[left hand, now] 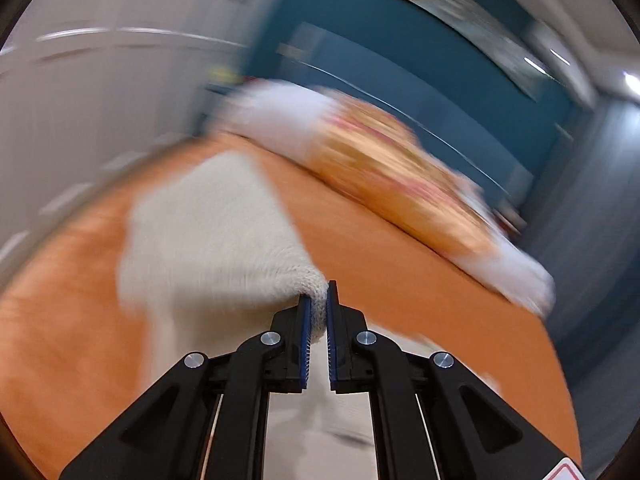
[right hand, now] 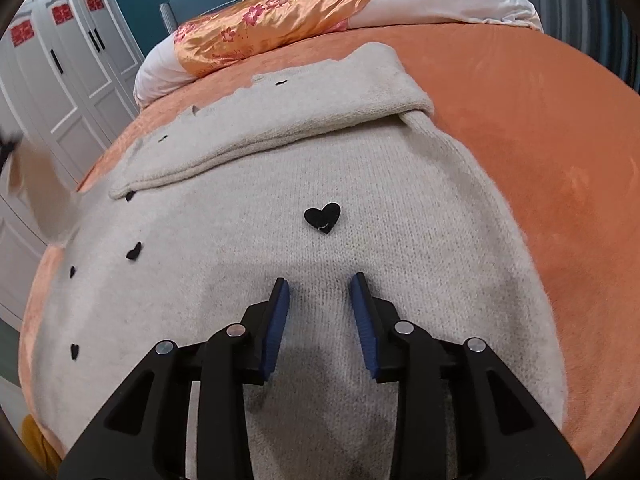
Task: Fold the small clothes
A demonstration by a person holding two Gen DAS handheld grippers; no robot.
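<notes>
Cream sweater (right hand: 304,264) lies on the orange bedspread (right hand: 520,128), one sleeve (right hand: 288,120) already folded across the body. Left gripper (left hand: 318,312) is clamped on a knit edge; right gripper (right hand: 318,296) hovers parted above the body, holding nothing. Further folds remain.

left hand-held gripper (left hand: 318,300) clamped; right (right hand: 318,286) parted

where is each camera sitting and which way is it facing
Left wrist: rides the left gripper, shut on an edge of the cream sweater, looking across the orange bed; heavily blurred.
Right wrist: rides the right gripper, jaws open, angled down at the sweater's black hearts.
Shared: sweater, bed, floral pillow.
</notes>
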